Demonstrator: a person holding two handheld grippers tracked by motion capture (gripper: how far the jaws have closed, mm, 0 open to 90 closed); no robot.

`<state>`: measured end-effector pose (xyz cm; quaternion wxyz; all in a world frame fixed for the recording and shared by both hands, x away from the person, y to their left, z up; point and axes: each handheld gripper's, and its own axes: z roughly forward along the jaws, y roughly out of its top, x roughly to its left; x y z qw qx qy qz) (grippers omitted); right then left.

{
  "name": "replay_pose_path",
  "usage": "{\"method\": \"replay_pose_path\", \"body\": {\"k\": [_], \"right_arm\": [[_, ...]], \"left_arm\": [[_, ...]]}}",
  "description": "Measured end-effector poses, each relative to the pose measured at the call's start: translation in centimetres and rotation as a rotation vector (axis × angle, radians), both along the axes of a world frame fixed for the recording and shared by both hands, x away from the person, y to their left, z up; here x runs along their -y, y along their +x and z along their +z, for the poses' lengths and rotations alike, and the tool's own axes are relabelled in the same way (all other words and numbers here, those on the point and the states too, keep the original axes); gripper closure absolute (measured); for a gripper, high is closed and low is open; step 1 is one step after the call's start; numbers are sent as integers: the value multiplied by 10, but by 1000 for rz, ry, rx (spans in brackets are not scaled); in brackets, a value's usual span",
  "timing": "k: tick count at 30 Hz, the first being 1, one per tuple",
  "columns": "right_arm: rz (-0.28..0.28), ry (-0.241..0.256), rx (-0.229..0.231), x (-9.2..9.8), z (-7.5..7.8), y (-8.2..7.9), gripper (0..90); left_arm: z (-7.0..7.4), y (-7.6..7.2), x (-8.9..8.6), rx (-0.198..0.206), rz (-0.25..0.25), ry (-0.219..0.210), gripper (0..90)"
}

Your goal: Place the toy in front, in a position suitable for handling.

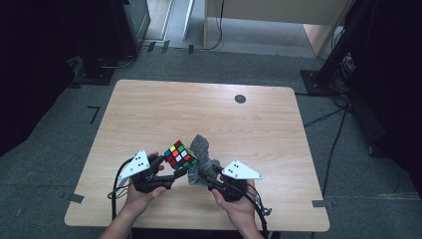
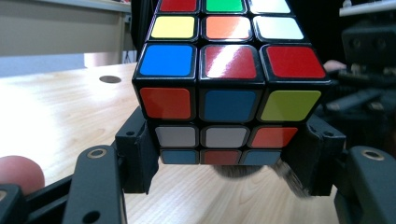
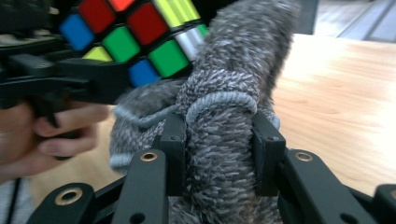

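Cube and sock meeting mid-air, just above the counter (image 1: 149, 109)

The left gripper (image 2: 224, 158) has its jaws pinching the Rubik's cube (image 2: 229, 70) by its lower layer. The right gripper (image 3: 219, 154) clamps a grey knit sock (image 3: 229, 93) standing up beside the cube, touching its right side, so I'd guess the sock goes against or over the cube next.

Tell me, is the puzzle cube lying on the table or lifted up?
Lifted up. The left gripper clamps the puzzle cube by its sides, and in the left gripper view bare table shows beneath it.
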<state>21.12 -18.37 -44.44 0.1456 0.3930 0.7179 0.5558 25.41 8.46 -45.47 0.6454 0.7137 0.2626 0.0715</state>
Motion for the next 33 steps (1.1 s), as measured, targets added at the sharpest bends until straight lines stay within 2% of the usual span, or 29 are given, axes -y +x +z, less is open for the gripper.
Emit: {"method": "replay_pose_path", "body": {"k": [2,3,5,6,8,9,10,11,12,13,14,15,16,18,19,21,24,26,28,30,31,33], "right_arm": [[44,-20,-13,-11,-5,-2,655],[44,-20,-13,-11,-5,-2,655],[112,-57,-18,-24,-13,-6,654],[112,-57,-18,-24,-13,-6,654],[159,-102,-7,-33,-17,-8,653],[186,-126,-21,-36,-20,-8,651],[186,-126,-21,-36,-20,-8,651],[176,-94,-40,-31,-21,-5,650],[152,-83,-38,-27,-20,-3,650],[152,-83,-38,-27,-20,-3,650],[118,-73,-29,-21,-17,-2,650],[48,-32,-4,-9,-11,0,650],[48,-32,-4,-9,-11,0,650],[-5,12,15,-1,-6,0,651],[-9,30,19,1,-5,0,650],[30,61,21,0,-7,0,650],[85,12,23,-14,-13,-4,650],[97,-5,23,-18,-14,-5,650],[146,-43,11,-24,-17,-6,650],[152,-54,6,-25,-18,-5,649],[137,-74,10,-23,-18,-4,649],[127,-64,15,-19,-17,-2,649]], "left_arm": [[-2,0,2,-16,-17,-10,348],[-2,0,2,-16,-17,-10,348],[0,-2,6,-7,-29,4,348],[0,-2,6,-7,-29,4,348],[0,-2,6,-6,-25,12,349],[0,0,4,-11,-17,19,348],[0,0,4,-11,-17,19,348],[0,0,3,-9,-11,23,348],[0,1,-1,-8,-1,28,348],[0,1,-1,-8,-1,28,348],[0,2,-2,-11,1,20,348],[1,2,-3,-14,3,8,349],[1,2,-3,-14,3,8,349],[1,2,-2,-18,-4,1,348],[1,2,-1,-22,-7,3,348],[1,2,0,-42,-20,-17,348],[0,0,5,-40,-35,-3,348],[0,0,6,-39,-37,0,348],[0,1,5,-38,-27,9,348],[0,1,4,-37,-24,11,348],[1,1,2,-37,-20,8,349],[1,2,0,-38,-15,6,348]]}}
